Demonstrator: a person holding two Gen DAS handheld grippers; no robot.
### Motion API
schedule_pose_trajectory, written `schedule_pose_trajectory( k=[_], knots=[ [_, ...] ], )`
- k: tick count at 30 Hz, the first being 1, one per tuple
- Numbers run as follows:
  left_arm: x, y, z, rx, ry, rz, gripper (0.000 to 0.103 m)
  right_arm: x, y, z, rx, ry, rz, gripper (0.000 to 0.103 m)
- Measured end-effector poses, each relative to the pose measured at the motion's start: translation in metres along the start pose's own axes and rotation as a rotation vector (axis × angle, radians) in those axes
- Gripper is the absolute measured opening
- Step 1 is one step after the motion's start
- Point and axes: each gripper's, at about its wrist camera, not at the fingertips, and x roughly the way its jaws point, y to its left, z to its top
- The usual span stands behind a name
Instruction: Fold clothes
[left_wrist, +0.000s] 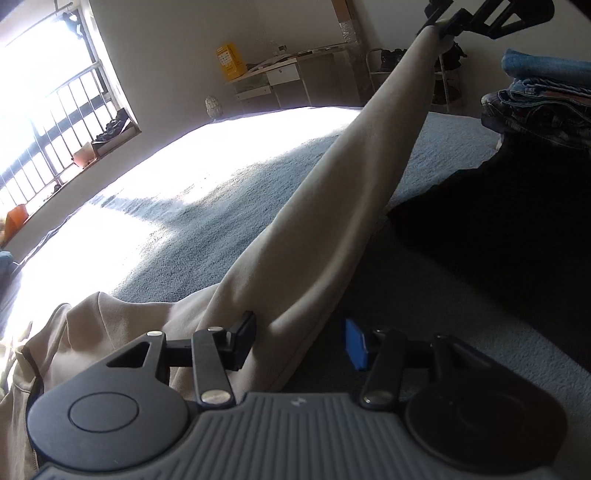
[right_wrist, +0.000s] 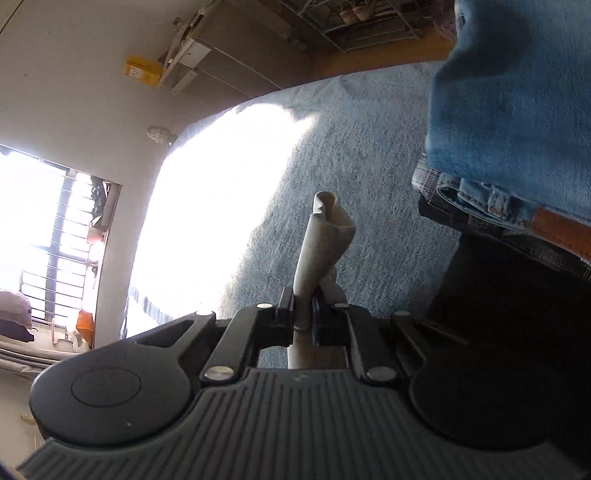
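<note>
A beige garment (left_wrist: 314, 221) lies bunched at the near left of the bed, and one long sleeve is stretched up toward the far right. My left gripper (left_wrist: 301, 341) stands open around the base of that sleeve. Its black pad (left_wrist: 245, 338) touches the cloth, while the blue pad (left_wrist: 356, 345) is clear of it. My right gripper (left_wrist: 441, 29) is shut on the sleeve's tip, held high. In the right wrist view the right gripper (right_wrist: 303, 314) pinches the cloth, and the sleeve end (right_wrist: 327, 225) sticks out beyond the pads.
A grey-blue blanket (left_wrist: 221, 206) covers the bed, with a bright sun patch on its far side. A stack of folded jeans (left_wrist: 543, 96) (right_wrist: 517, 92) sits at the right, above a black garment (left_wrist: 498, 221). A desk (left_wrist: 288, 74) and a barred window (left_wrist: 48, 110) lie beyond the bed.
</note>
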Motion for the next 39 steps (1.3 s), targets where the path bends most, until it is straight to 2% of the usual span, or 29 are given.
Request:
schedule_pose_trajectory(
  k=[2,3,4,6,9,11,14,17,20,21,22,24,27,28,29,31,33,34,37,39],
  knots=[
    [-0.003,0.002,0.002,-0.021,-0.013,0.010,0.050,-0.012,0.023,-0.002,-0.061,-0.011,0.044,0.007],
    [-0.005,0.006,0.004,-0.038,-0.019,0.012,0.038,-0.018,0.034,-0.003,-0.091,-0.016,0.065,0.007],
    [-0.007,0.010,0.004,-0.056,-0.024,0.010,0.023,-0.025,0.037,-0.003,-0.111,-0.026,0.069,0.007],
    [-0.016,0.019,0.004,-0.094,-0.044,-0.006,0.009,-0.039,0.044,-0.002,-0.152,-0.044,0.078,0.007],
    [-0.034,0.029,0.002,-0.103,-0.078,-0.054,0.006,-0.060,0.042,-0.001,-0.206,-0.073,0.050,0.007],
    [-0.037,0.027,-0.001,-0.059,-0.075,-0.107,0.006,-0.072,0.029,-0.002,-0.279,-0.097,-0.033,0.007],
    [-0.026,0.018,-0.012,0.011,-0.019,-0.177,0.008,-0.063,-0.012,-0.009,-0.334,-0.077,-0.201,0.007],
    [-0.009,0.010,-0.022,0.041,0.030,-0.215,0.014,-0.029,-0.055,-0.018,-0.384,0.013,-0.350,0.007],
    [-0.005,0.011,-0.025,0.052,0.035,-0.231,0.021,-0.001,-0.088,-0.029,-0.460,0.082,-0.453,0.016],
    [-0.006,0.014,-0.024,0.043,0.039,-0.245,0.028,0.007,-0.098,-0.032,-0.489,0.103,-0.485,0.020],
    [-0.006,0.017,-0.024,0.033,0.043,-0.259,0.038,0.004,-0.092,-0.035,-0.541,0.107,-0.499,0.023],
    [-0.013,0.022,-0.023,0.017,0.045,-0.275,0.051,-0.004,-0.079,-0.040,-0.645,0.114,-0.526,0.028],
    [-0.026,0.030,-0.022,-0.012,0.046,-0.290,0.055,-0.026,-0.046,-0.055,-0.863,0.070,-0.601,0.033],
    [-0.033,0.034,-0.022,-0.034,0.047,-0.290,0.057,-0.038,-0.036,-0.063,-0.961,0.016,-0.620,0.041],
    [-0.040,0.040,-0.021,-0.062,0.048,-0.289,0.057,-0.049,-0.025,-0.070,-1.057,-0.040,-0.635,0.041],
    [-0.049,0.057,-0.021,-0.137,0.051,-0.273,0.057,-0.062,0.004,-0.085,-1.209,-0.157,-0.580,0.041],
    [-0.056,0.080,-0.023,-0.231,0.056,-0.242,0.057,-0.048,0.035,-0.098,-1.324,-0.145,-0.388,0.041],
    [-0.057,0.093,-0.025,-0.278,0.063,-0.218,0.057,-0.034,0.047,-0.106,-1.345,-0.101,-0.288,0.041],
    [-0.049,0.129,-0.033,-0.399,0.096,-0.124,0.057,-0.002,0.089,-0.131,-1.335,0.152,0.116,0.042],
    [-0.040,0.148,-0.039,-0.452,0.099,-0.069,0.055,0.037,0.107,-0.151,-1.302,0.306,0.273,0.042]
  ],
)
